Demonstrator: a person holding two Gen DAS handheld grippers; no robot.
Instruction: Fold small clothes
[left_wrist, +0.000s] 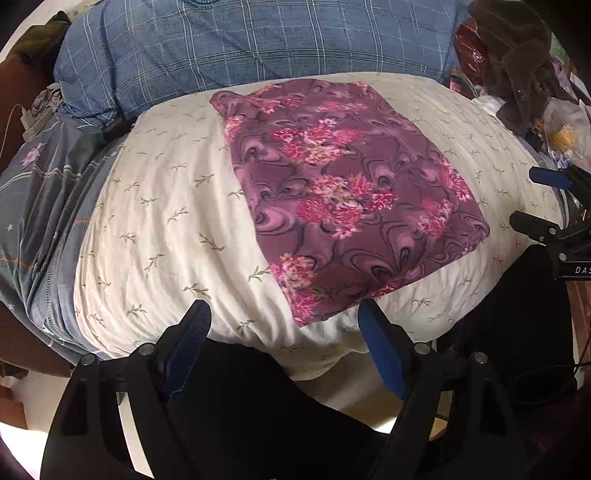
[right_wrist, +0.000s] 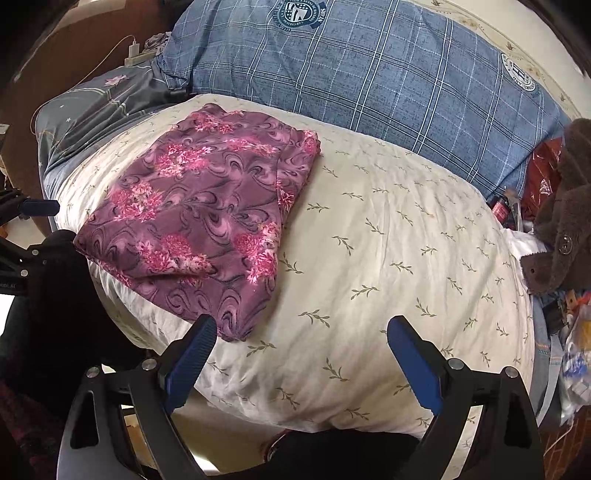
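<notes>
Left wrist view: we hold both grippers (left_wrist: 284, 314) (right_wrist: 301, 328) spread and empty, the folded cloth (left_wrist: 343, 192) nearer our left.

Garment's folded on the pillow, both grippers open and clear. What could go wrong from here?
1. The floral garment lies on a rounded cream pillow; its near corner sits close to the front edge, so a nudge could slide it off.
2. The fold shows loose layers along one side; a one-finger pinch by the left gripper may grab only the top layer and undo it.
3. The right gripper hovers beside it and could snag the edge.
</notes>
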